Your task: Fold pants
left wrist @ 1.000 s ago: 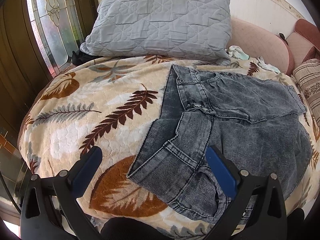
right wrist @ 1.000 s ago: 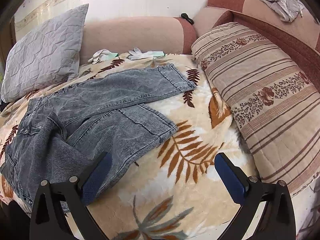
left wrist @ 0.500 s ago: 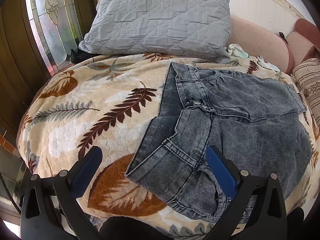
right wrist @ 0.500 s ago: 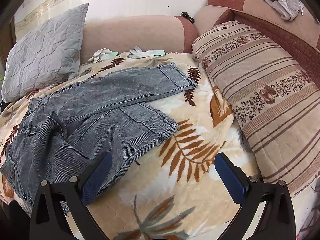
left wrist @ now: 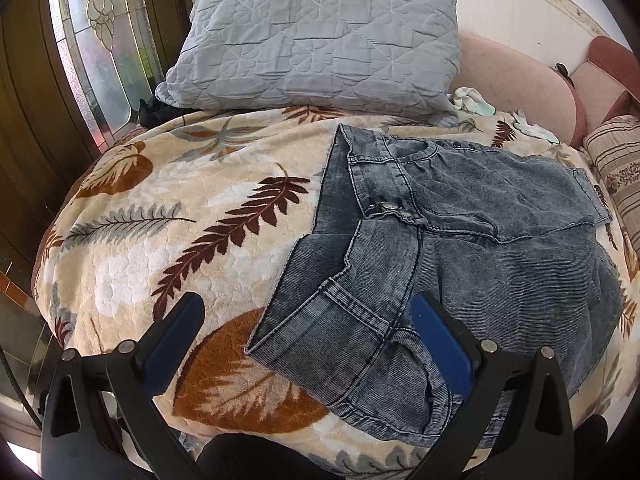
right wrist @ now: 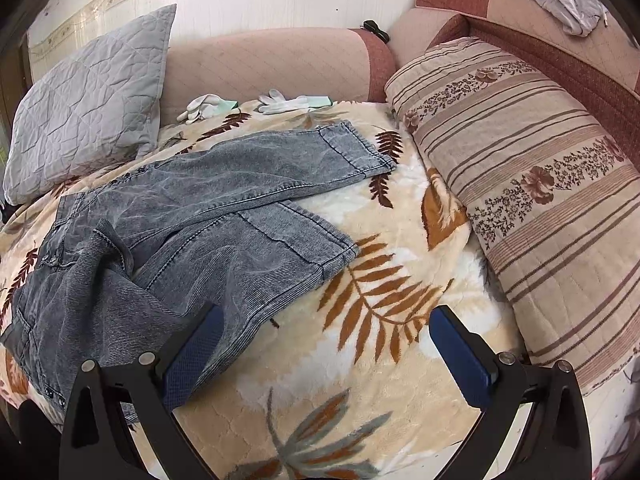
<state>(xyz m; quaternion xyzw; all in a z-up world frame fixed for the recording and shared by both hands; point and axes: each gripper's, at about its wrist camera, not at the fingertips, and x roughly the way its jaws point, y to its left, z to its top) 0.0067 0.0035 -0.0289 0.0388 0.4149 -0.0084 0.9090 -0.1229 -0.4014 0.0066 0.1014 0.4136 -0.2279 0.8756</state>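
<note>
Both jaws wide, empty: left gripper (left wrist: 306, 320), right gripper (right wrist: 326, 326). Pants (right wrist: 208, 216) sprawled on leaf blanket (right wrist: 380, 344); grey pillow (left wrist: 316, 36), striped cushion (right wrist: 532, 184), white gloves (right wrist: 294, 102) around.

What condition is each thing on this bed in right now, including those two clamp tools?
Grey jeans: spread on the blanket, unfolded, waist rumpled.
Left gripper: open, holding nothing.
Right gripper: open, holding nothing.
Grey quilted pillow: propped against the backrest.
Striped pillow: lying along the side.
White gloves: loose, by the backrest.
</note>
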